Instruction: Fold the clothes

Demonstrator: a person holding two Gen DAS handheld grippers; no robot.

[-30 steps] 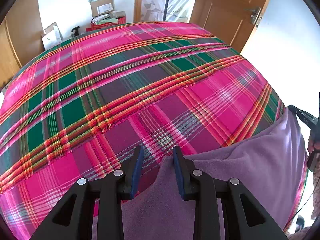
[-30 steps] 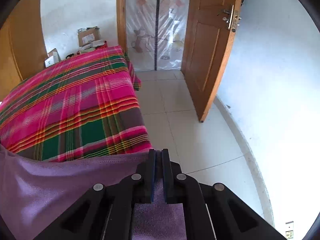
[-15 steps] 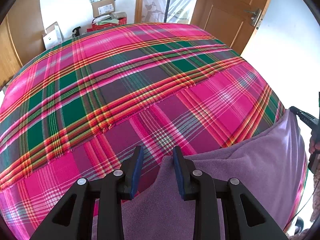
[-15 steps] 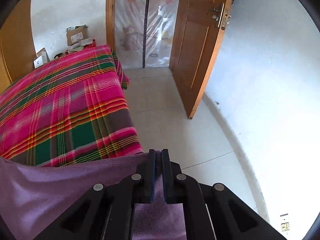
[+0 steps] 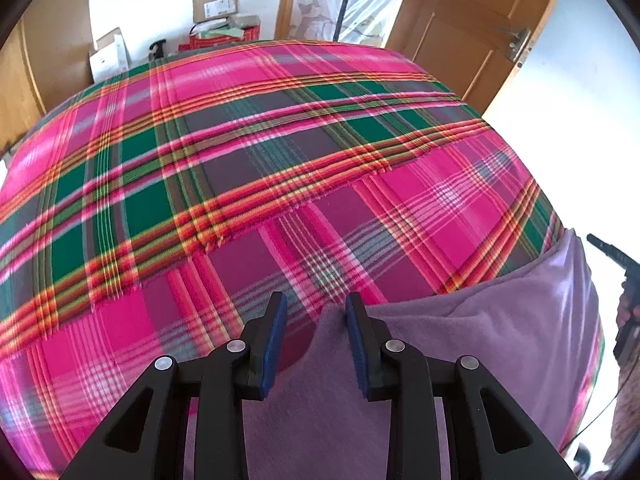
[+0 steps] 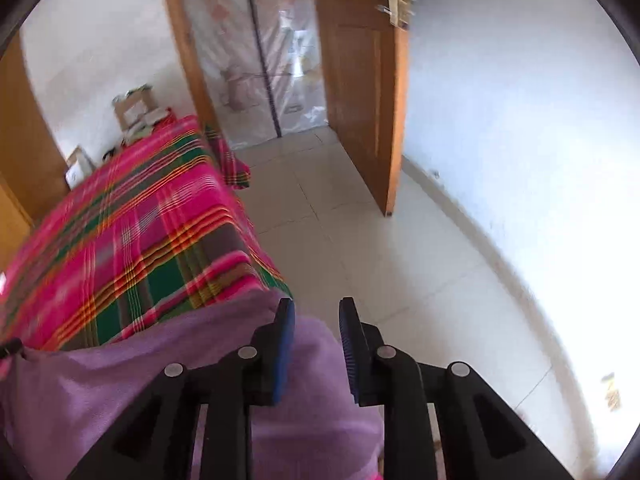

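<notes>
1. Left wrist view: the left gripper (image 5: 314, 314) points steeply down over the near part of the plaid bedspread (image 5: 248, 168), which serves as the landmark here. Its jaws stand apart with a clear gap; no pad presses anything. A raised corner of the purple garment (image 5: 500, 344) pokes up into that gap, close to the right-hand blue pad, but whether it touches the pad cannot be told.
2. In the same view the garment lies on the near right part of the bedspread, spreading from under the left gripper out to the bedspread's right edge, where it droops over the side. A frayed seam runs slantwise across the bedspread's middle, well beyond the garment.
3. At the bedspread's right edge a dark tip of the right gripper (image 5: 608, 250) shows, just beside the garment's far corner, with part of a hand (image 5: 626, 312) below it.
4. Beyond the bedspread's far end stand cardboard boxes (image 5: 216, 0), and to their right an open wooden door (image 5: 460, 36).
5. Right wrist view, blurred: the right gripper (image 6: 316, 312) is off the bedspread's (image 6: 132, 240) near right corner, above the tiled floor (image 6: 360, 240). Its jaws have just been opening and now stand apart, gripping nothing.
6. The garment (image 6: 120, 368) drapes over that corner of the bedspread; a fold of it lies under the left-hand finger and reaches into the gap, clear of the pads.
</notes>
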